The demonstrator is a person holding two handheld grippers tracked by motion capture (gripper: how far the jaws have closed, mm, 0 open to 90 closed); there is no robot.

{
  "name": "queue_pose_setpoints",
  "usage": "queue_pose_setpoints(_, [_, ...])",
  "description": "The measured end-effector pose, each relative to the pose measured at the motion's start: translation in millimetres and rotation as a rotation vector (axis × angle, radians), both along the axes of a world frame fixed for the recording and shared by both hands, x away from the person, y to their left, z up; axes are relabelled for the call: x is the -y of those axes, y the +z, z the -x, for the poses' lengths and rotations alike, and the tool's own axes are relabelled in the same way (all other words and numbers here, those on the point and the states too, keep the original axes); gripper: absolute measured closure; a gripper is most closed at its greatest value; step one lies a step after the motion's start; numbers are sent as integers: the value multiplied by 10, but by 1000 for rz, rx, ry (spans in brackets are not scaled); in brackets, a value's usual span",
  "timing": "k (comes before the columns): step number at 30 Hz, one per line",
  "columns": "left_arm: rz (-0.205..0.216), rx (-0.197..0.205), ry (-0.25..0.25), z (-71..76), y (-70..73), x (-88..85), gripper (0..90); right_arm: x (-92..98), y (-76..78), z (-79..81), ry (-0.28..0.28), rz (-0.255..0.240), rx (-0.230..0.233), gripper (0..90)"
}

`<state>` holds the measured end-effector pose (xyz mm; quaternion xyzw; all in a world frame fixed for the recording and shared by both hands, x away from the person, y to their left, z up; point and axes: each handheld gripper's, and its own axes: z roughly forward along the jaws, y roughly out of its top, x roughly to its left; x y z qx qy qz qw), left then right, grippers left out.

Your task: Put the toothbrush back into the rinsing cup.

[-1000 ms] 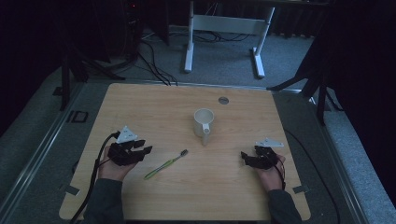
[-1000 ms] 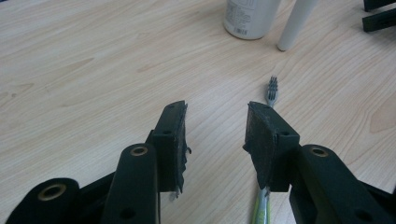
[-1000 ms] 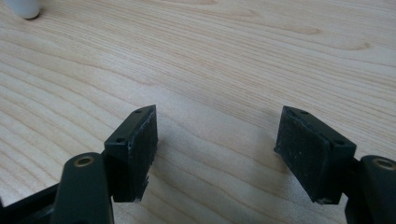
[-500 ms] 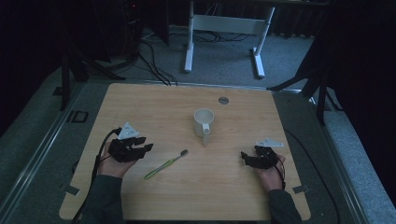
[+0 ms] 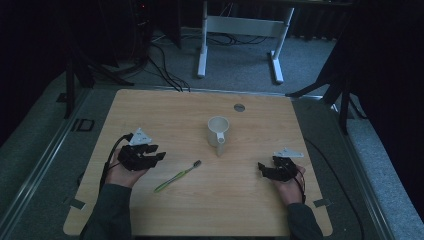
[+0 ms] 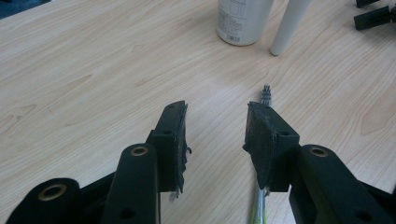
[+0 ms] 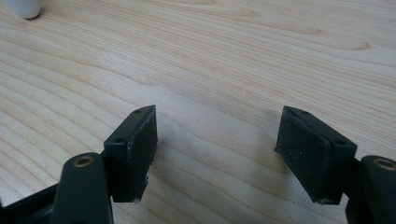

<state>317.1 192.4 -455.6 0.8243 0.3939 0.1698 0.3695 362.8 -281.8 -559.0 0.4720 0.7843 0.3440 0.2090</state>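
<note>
Altogether one toothbrush [image 5: 177, 175], one cup [image 5: 218, 131].

On my desk [image 5: 165, 115] I count one green toothbrush [image 5: 177, 175], one white cup [image 5: 218, 131] and one small round grey disc [image 5: 239, 107] set in the far edge. I have two claws in hand: one left claw [image 5: 152, 156] and one right claw [image 5: 264, 170].

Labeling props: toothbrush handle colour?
Light green toothbrush, dark bristle head; the high view shows it best.
</note>
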Motion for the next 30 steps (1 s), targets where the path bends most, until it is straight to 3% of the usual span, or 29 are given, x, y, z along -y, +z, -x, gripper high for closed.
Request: queue_pose_setpoints(30, [-47, -25, -35, -77, 157, 113, 586, 0, 0, -1, 0, 0, -1, 287])
